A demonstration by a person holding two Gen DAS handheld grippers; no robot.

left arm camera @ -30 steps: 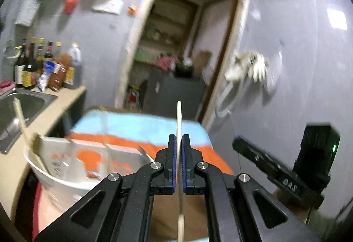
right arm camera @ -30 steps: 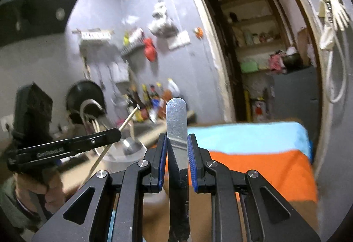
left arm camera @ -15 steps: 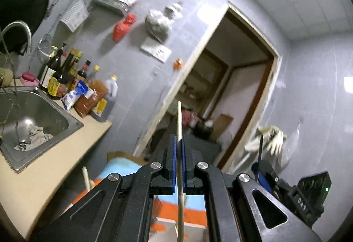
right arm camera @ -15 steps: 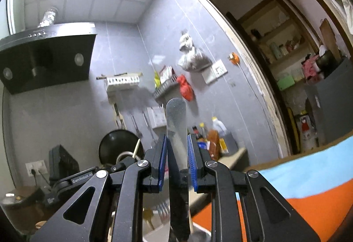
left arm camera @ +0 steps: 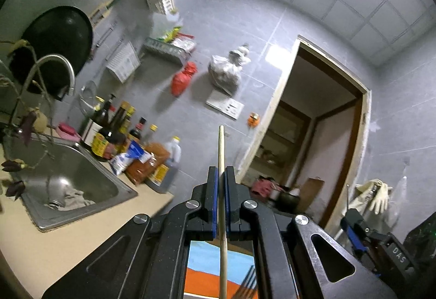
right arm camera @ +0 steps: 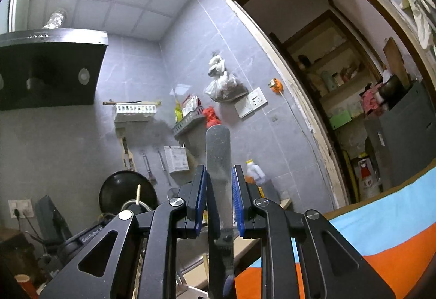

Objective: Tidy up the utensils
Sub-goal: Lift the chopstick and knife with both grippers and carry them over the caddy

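Holding a thin wooden chopstick [left arm camera: 221, 151], the left gripper [left arm camera: 221, 176] has its jaws closed tight on it, and the stick rises past the tips toward the tiled wall. The right gripper [right arm camera: 218, 176] clamps a flat metal handle [right arm camera: 218, 151], jaws only a little apart, its rounded end standing above the pads. Both point slightly upward. A sink [left arm camera: 68, 176] lies in the surface [left arm camera: 81, 239] at the left, with bottles [left arm camera: 114, 130] behind.
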